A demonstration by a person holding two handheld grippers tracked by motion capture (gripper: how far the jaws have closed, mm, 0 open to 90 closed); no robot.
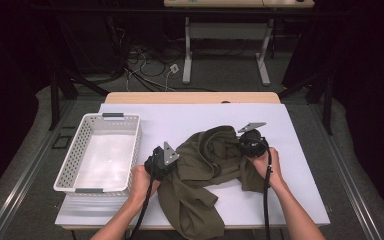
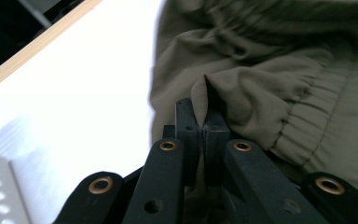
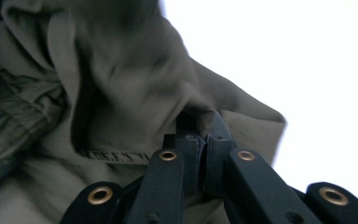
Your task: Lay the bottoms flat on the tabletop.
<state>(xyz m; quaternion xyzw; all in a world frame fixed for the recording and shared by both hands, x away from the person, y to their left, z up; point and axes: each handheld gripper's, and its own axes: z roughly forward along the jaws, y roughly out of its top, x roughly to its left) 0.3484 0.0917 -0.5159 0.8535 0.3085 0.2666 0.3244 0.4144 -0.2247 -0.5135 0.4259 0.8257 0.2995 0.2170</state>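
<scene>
My left gripper (image 2: 200, 122) is clamped on a fold of the olive garment (image 1: 205, 167), and my right gripper (image 3: 201, 125) is pinched tight on another fold at the cloth's far side. From the high view the garment lies crumpled on the white table (image 1: 290, 150) just right of the white basket (image 1: 77, 157), its lower end hanging over the near edge. The left gripper view adds a ribbed elastic band (image 2: 303, 126) beside the jaws.

room: dark | floor (image 1: 220, 75): grey, cables (image 1: 145, 62) | second table (image 1: 227, 30): white legs, behind
</scene>
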